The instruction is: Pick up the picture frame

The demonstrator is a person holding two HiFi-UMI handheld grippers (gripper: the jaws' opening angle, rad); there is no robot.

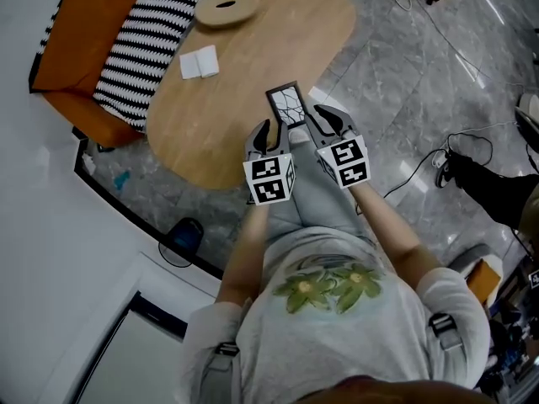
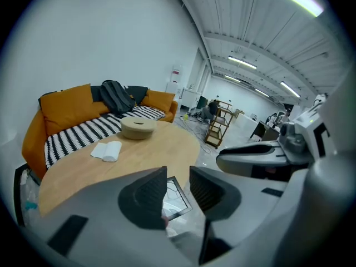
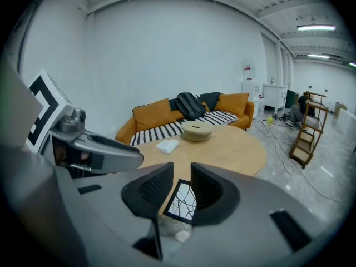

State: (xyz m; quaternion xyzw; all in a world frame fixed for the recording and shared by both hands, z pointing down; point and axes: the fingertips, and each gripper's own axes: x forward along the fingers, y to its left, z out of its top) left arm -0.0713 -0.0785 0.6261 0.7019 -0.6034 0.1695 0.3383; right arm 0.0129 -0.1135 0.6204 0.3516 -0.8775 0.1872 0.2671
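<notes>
**A:** Beside the wooden table, along its far edge, what stands?

**B:** An orange sofa with a black-and-white striped seat, close to that edge.

**A:** And the grippers?

**B:** Both hang side by side over the table's near edge. The left gripper has its jaws apart with nothing between the pads. The right gripper is the same, parted and empty.

**A:** What lies on the table?

**B:** A round wooden dish sits at the far end. A folded white cloth lies nearer the middle, on the sofa side.

**A:** Where is the picture frame?

**B:** It lies at the table's near edge, with a black rim and dark branching lines on white. It sits just ahead of both grippers, and I cannot tell whether either one touches it. Each gripper view shows it through the gap between the jaws, beyond the tips.
</notes>
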